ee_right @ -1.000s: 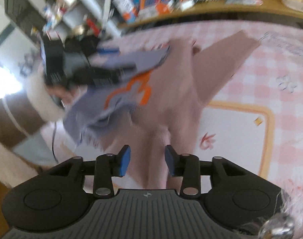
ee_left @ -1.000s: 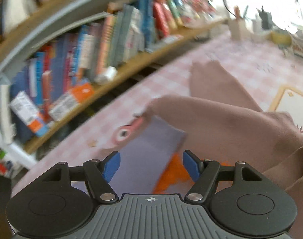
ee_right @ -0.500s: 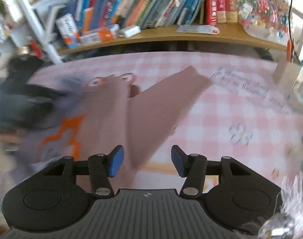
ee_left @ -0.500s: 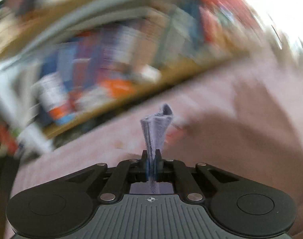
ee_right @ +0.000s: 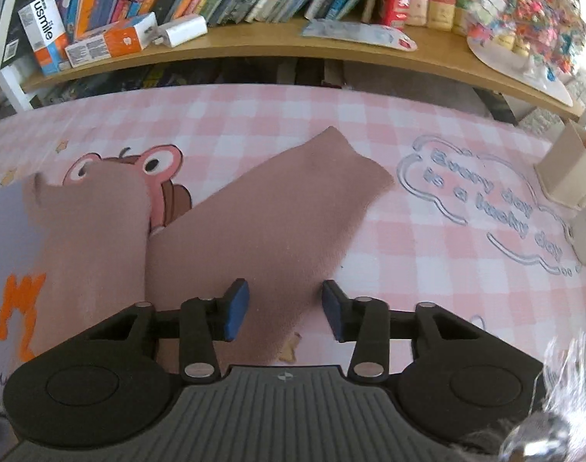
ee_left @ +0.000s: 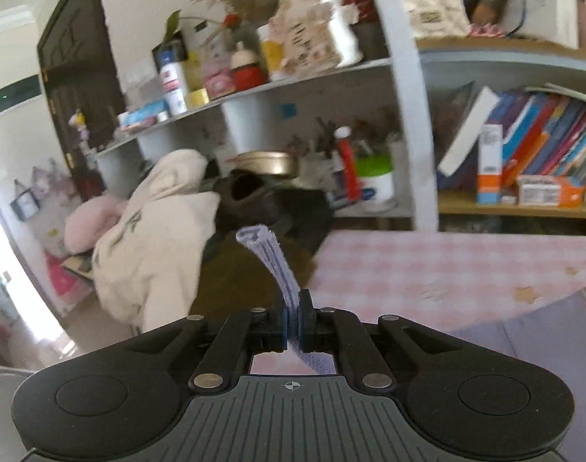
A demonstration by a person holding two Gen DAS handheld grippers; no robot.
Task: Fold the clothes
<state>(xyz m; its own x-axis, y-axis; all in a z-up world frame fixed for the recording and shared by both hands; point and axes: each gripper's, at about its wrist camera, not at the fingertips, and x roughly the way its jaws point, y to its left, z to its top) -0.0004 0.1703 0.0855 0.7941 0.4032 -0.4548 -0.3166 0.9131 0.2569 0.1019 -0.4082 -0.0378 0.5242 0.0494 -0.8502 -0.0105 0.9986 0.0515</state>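
Note:
The garment is lavender with an orange print and mauve-brown sleeves, spread on the pink checked tablecloth. My left gripper is shut on its ribbed lavender hem, which sticks up from the pads. Lavender cloth trails to the right. My right gripper hovers over the right sleeve, jaws closing. The sleeve's lower part shows between the pads, which do not press it. The other sleeve lies folded at the left.
A low wooden shelf full of books runs along the table's far edge. A cream box stands at the right edge. Past the table's left end sit a cream coat and cluttered grey shelves.
My left gripper shut on the lavender hem, then swung up and left, so it now looks off the table's end. My right gripper dropped toward the right sleeve and its jaws narrowed.

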